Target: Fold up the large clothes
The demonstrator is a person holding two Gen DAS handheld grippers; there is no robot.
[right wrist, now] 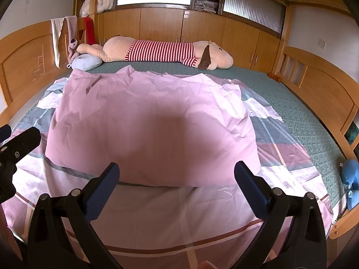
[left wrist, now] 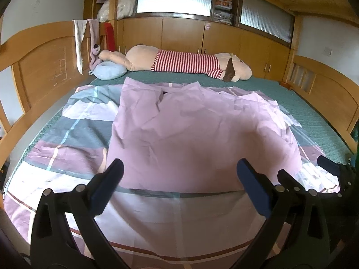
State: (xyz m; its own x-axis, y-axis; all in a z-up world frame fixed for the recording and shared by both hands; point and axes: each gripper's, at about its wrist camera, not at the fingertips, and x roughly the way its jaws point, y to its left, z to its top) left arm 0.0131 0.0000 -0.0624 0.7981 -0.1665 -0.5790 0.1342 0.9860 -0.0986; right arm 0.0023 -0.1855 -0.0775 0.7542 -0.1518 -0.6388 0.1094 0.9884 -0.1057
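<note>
Both grippers spread wide, left gripper [left wrist: 179,186], right gripper [right wrist: 177,183], pink sheet [right wrist: 152,121] apparently folded on patterned bedspread [right wrist: 179,219]

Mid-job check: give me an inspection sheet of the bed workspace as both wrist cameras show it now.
Surface: green mattress in a wooden bed frame.
Job's things: patterned sheet spread flat; its plain pink part lies folded over the middle, wrinkled.
Clutter: striped plush toy along the far edge; light blue cushion far left; blue soft item at the right edge.
Grippers: left gripper open, holding nothing; right gripper open, holding nothing; both above the near edge.
Cables: nothing seen.
Surroundings: wooden cabinets, frosted windows, cloths hung on the headboard.
</note>
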